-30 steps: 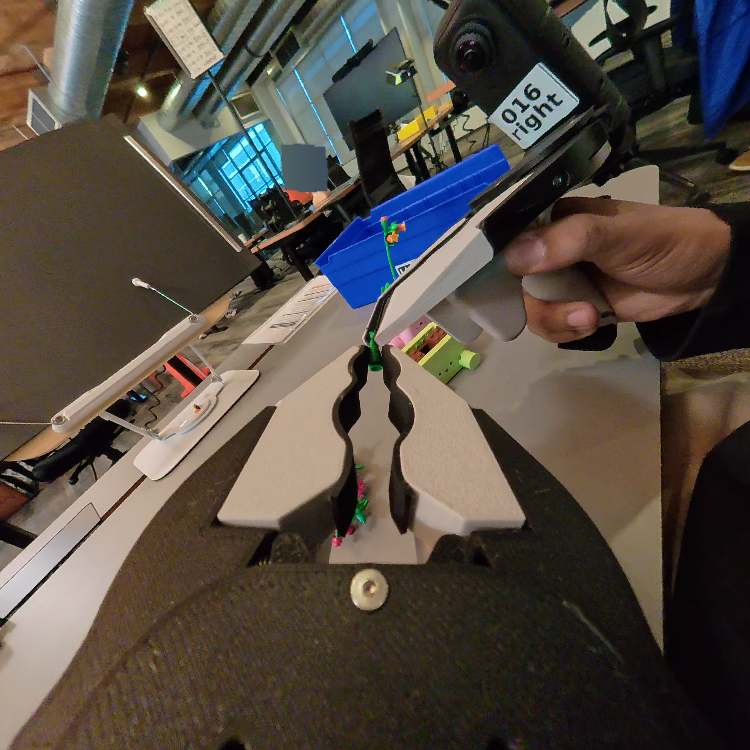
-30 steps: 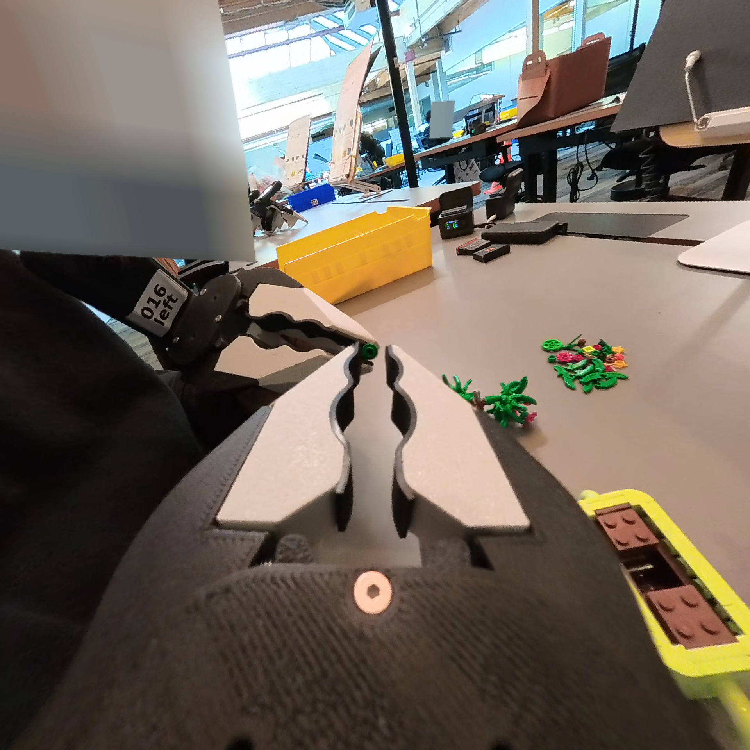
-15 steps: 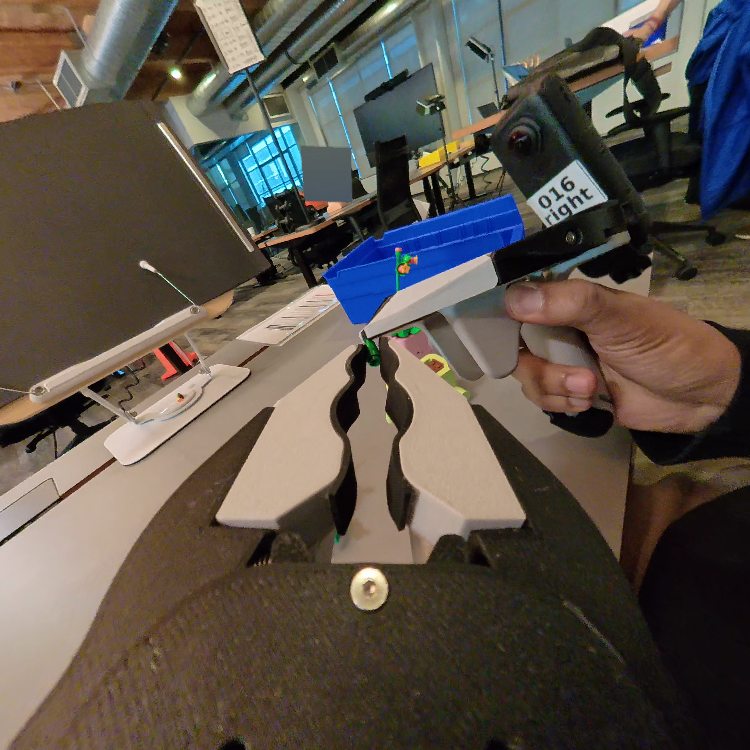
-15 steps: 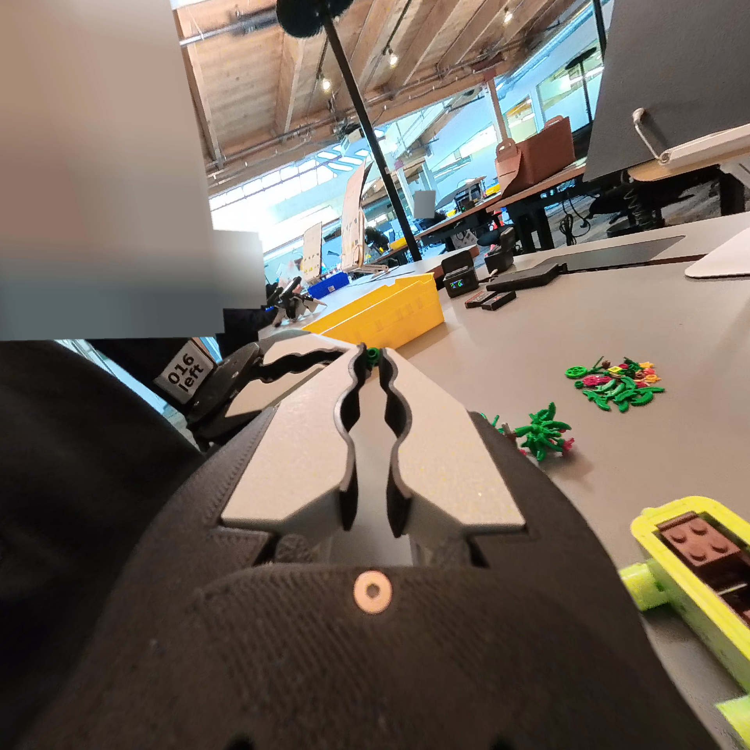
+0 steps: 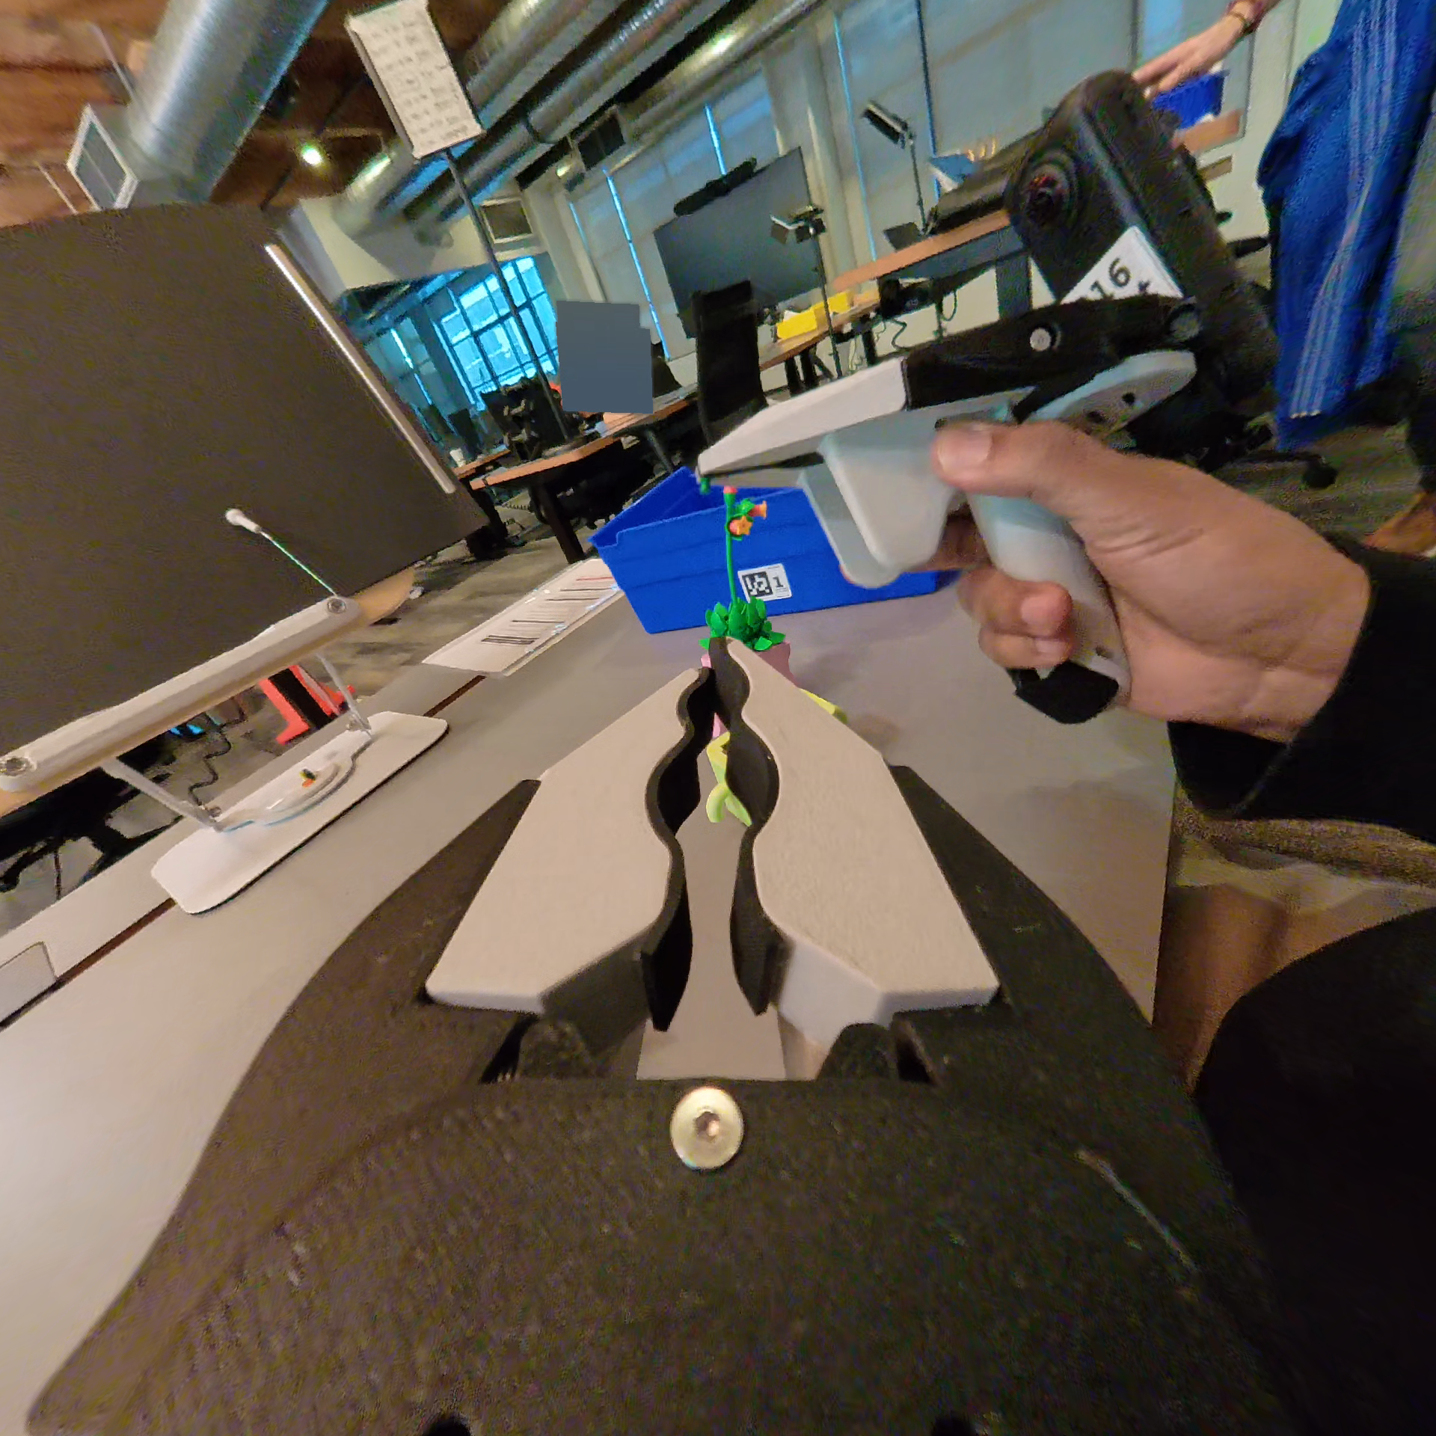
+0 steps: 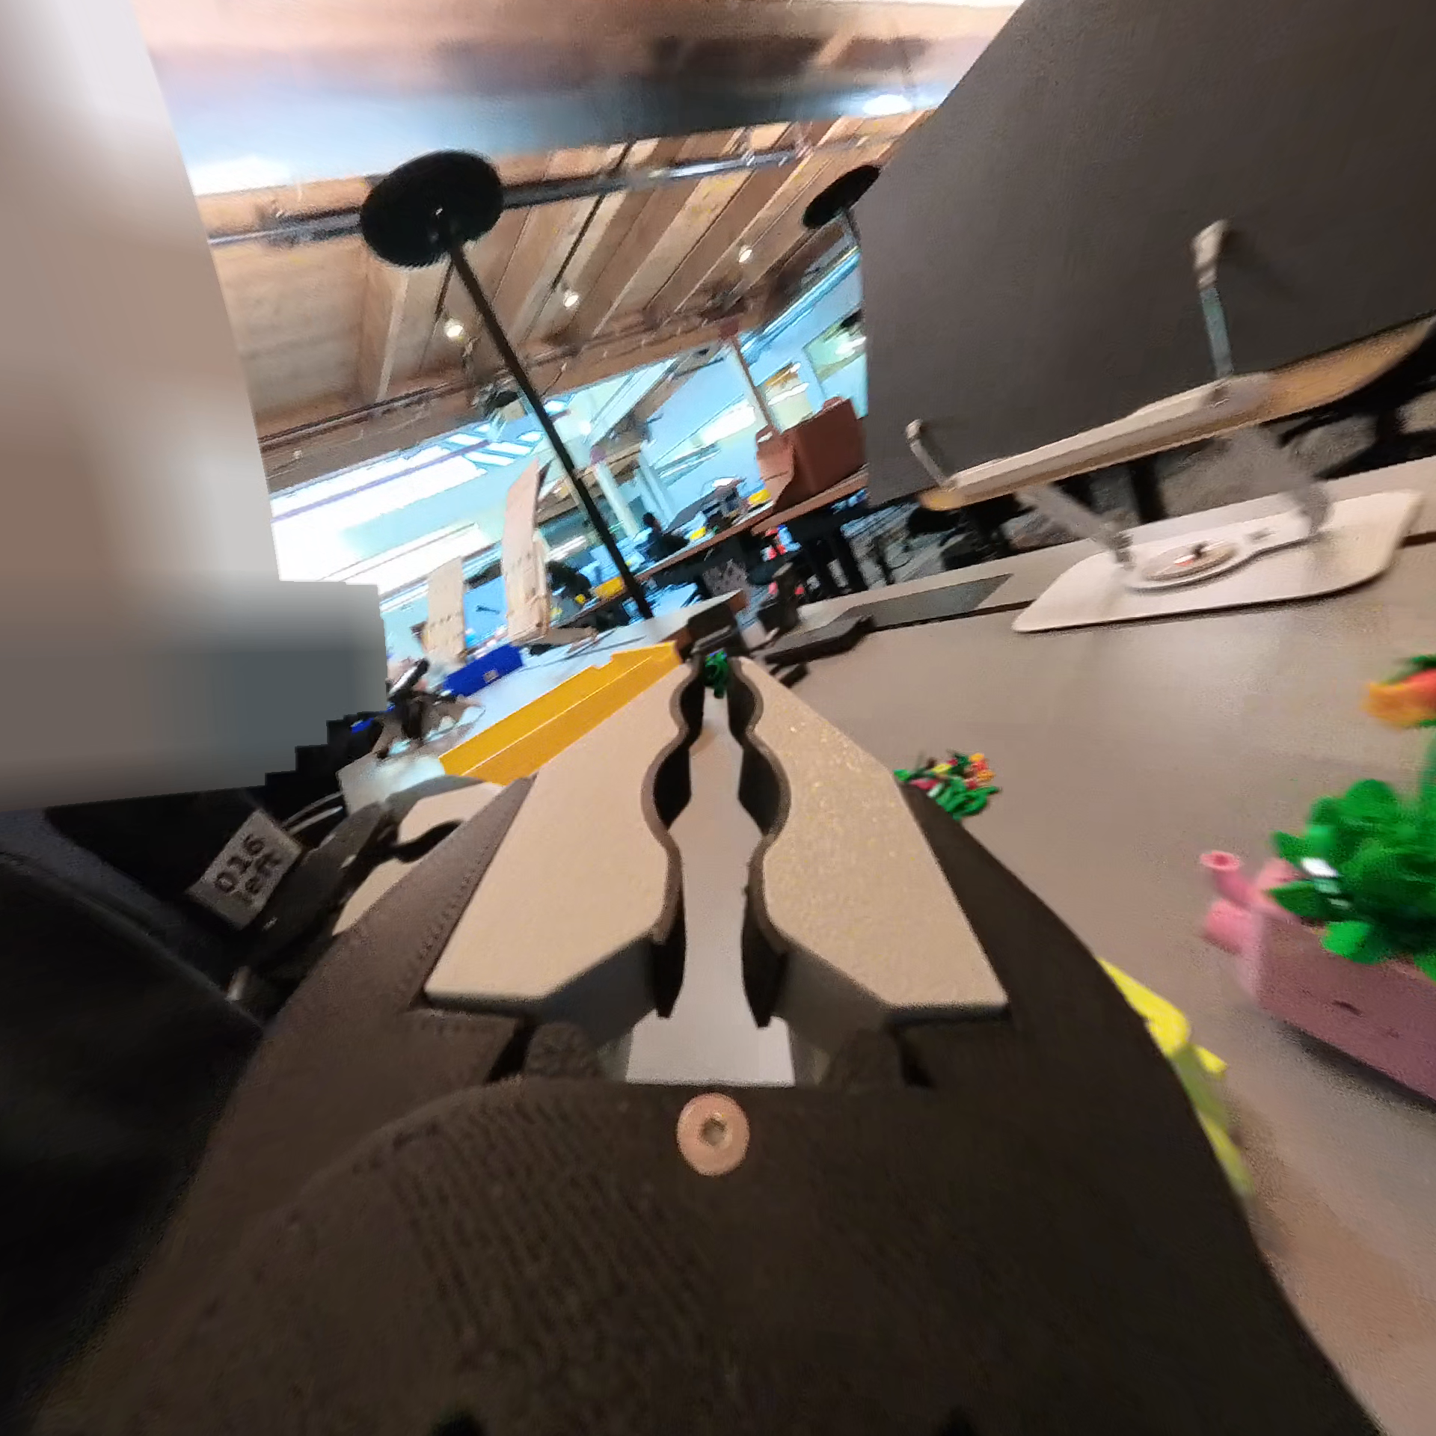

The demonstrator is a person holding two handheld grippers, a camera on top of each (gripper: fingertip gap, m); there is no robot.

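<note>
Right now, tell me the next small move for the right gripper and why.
Probably ease the right gripper sideways toward the flower stem. It is shut on a small green piece, which in the left wrist view sits level with the stem's top, just beside it; the stem stands upright in the pink pot.

We see a grey table [image 5: 971, 777]. On it: blue bin [image 5: 699, 567] far, white stand base [image 5: 311, 792] left, pink planter [image 6: 1336, 987] with green leaves, yellow bin [image 6: 567, 715], a loose pile of small green pieces [image 6: 948, 785], probably toy plants.
</note>
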